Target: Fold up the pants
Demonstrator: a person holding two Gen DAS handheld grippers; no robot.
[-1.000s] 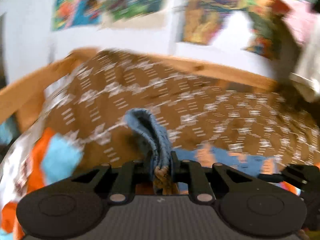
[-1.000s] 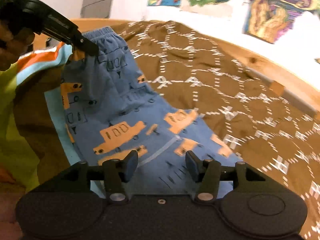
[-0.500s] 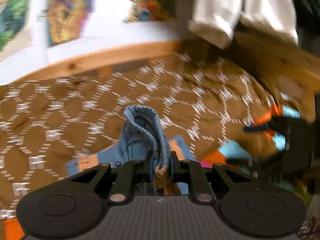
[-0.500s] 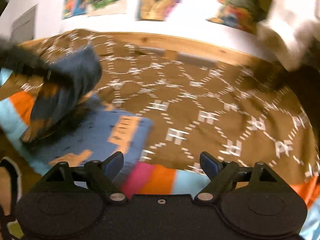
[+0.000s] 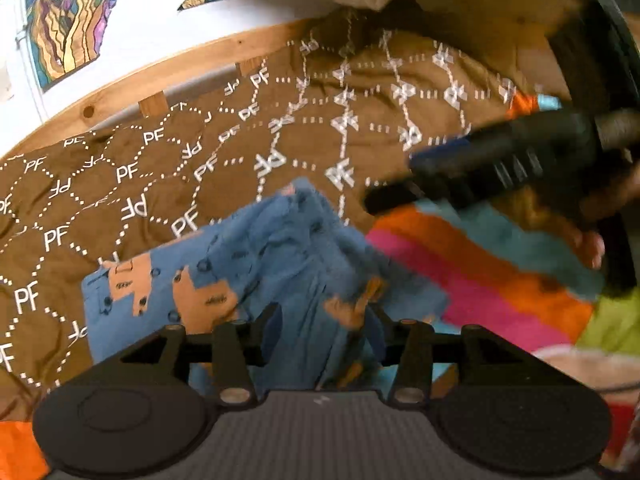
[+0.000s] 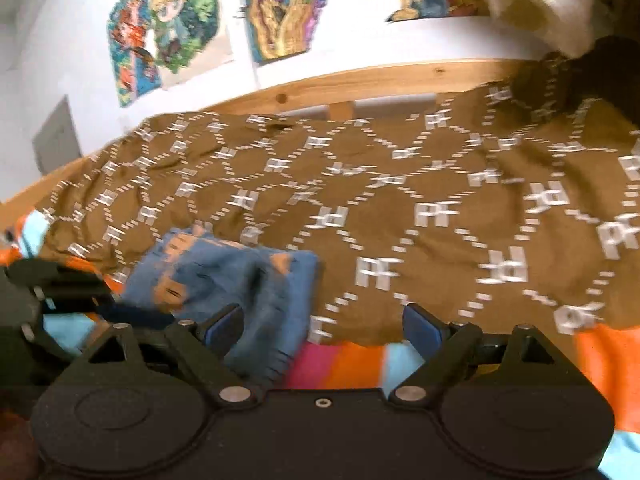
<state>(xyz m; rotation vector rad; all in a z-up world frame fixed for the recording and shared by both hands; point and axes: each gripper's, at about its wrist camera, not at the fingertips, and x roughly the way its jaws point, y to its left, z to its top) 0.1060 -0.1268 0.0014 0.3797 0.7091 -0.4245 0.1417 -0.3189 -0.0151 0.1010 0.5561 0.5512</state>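
The blue pants with orange vehicle prints (image 5: 248, 276) lie folded over on the brown patterned bedspread (image 5: 160, 168). My left gripper (image 5: 324, 334) is open, its fingers either side of the bunched top layer. The pants also show in the right wrist view (image 6: 240, 276), left of centre. My right gripper (image 6: 320, 326) is open and empty, just right of the pants, over the striped blanket edge (image 6: 344, 360). The right gripper also shows, blurred, at the right of the left wrist view (image 5: 500, 164).
A wooden bed rail (image 6: 360, 84) runs along the far side under a white wall with colourful posters (image 6: 168, 20). White cloth (image 6: 536, 4) hangs at the upper right. A striped pink, orange and blue blanket (image 5: 480, 272) lies along the near edge.
My left gripper has opened and let go of the pants' waistband, which now lies folded over the legs. Both grippers swung right; the right one stays open.
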